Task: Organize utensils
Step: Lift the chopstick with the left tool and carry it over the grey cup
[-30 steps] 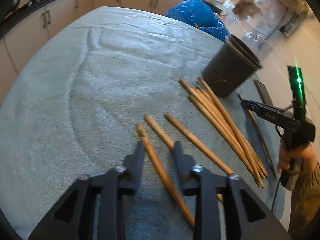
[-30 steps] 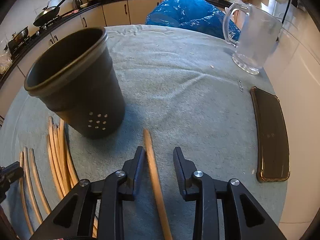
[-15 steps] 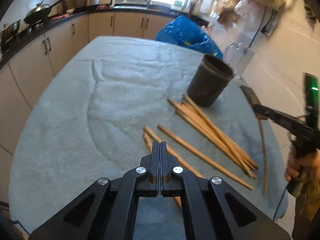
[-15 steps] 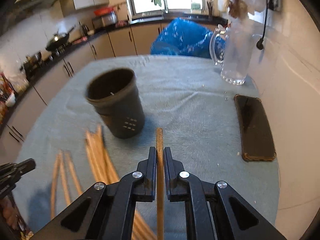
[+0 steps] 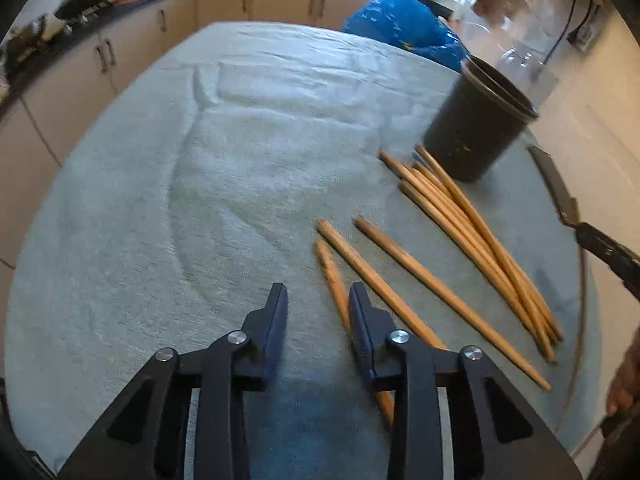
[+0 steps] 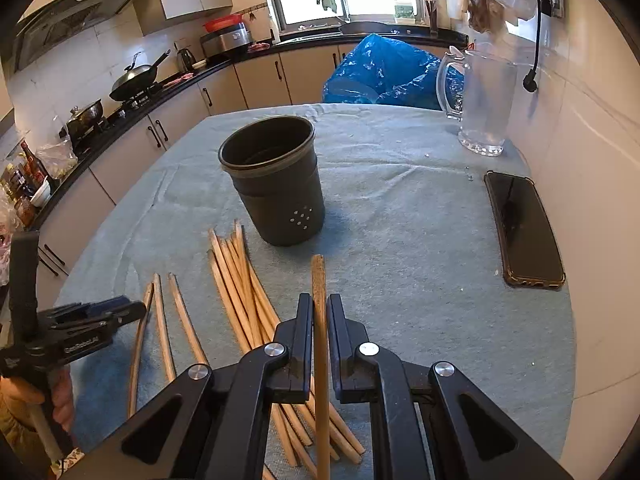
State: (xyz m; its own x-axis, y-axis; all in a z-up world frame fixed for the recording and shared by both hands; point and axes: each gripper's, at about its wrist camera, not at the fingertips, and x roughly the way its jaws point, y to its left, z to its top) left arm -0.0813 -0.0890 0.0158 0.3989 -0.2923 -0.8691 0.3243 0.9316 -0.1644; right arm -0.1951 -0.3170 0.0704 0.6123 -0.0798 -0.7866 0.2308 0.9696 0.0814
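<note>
Standing upright, the dark holder looked empty; right fingers pinched one chopstick, left fingers spread.

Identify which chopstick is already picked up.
The single chopstick clamped between the right gripper fingers, lifted above the cloth; all others lie loose on it.

The left gripper, shut half a second ago, now stands open above the table; the right gripper lifts its chopstick higher.
</note>
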